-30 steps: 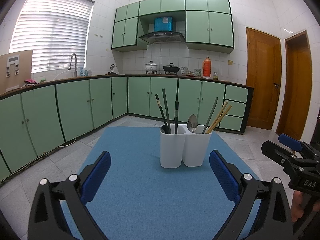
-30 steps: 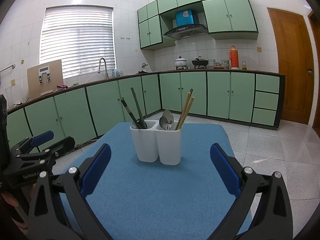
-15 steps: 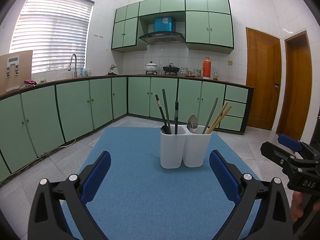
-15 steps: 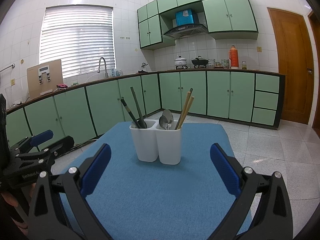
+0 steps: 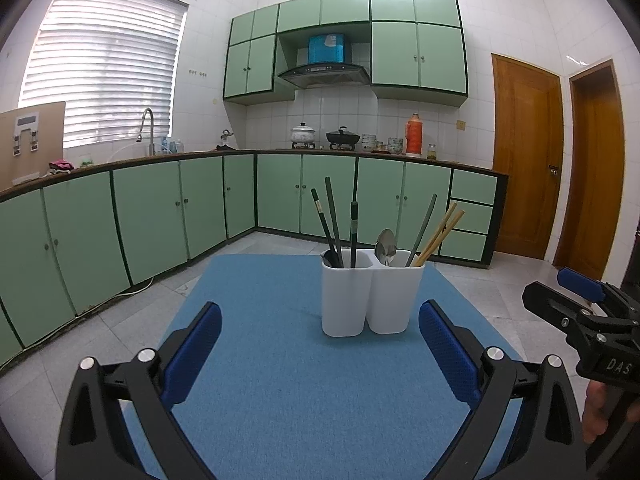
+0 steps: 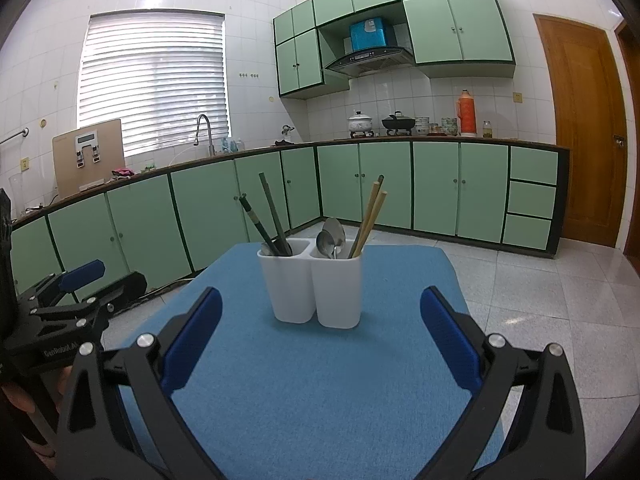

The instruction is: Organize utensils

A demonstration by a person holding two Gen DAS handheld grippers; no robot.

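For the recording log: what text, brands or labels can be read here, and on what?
"DAS": on the right gripper, white letters on its black body.
"GenRobot.AI": on the left gripper, small and slightly blurred.
Blue box above the range hood: white print, too small to read.

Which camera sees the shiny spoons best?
The right wrist view. Two spoons stand bowl-up in the right compartment of the white holder, clear of the wooden chopsticks. The left wrist view shows only one spoon bowl clearly.
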